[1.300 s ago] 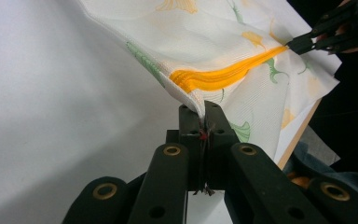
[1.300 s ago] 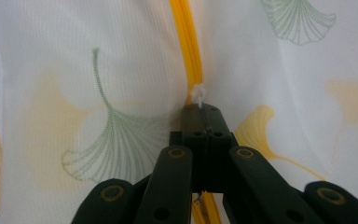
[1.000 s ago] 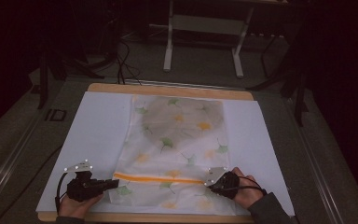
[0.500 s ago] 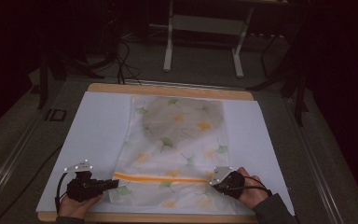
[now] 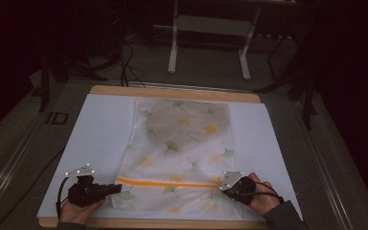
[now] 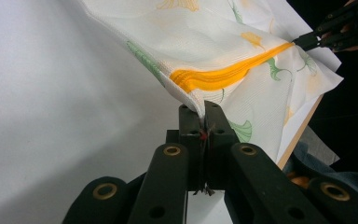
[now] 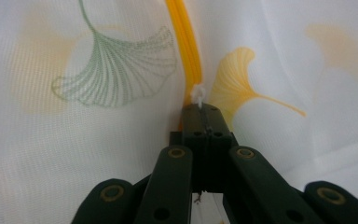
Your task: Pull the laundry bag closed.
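Note:
A white mesh bag printed with green and yellow ginkgo leaves lies flat on the white sheet. An orange zipper crosses it near the front end. My left gripper is shut on the bag's left edge at the zipper's end, lifting the cloth a little. My right gripper is shut at the zipper's right end. In the right gripper view its tips pinch a small white zipper pull beside the orange zipper. The left gripper view shows the right gripper far off on the zipper.
The white sheet covers a wooden board whose front edge runs just below my hands. Bare sheet lies on both sides of the bag. A white stand's legs and cables rest on the dark floor beyond.
My right gripper and hand have shifted slightly right and toward the front edge, still on the zipper's end. The left gripper has stayed where it was.

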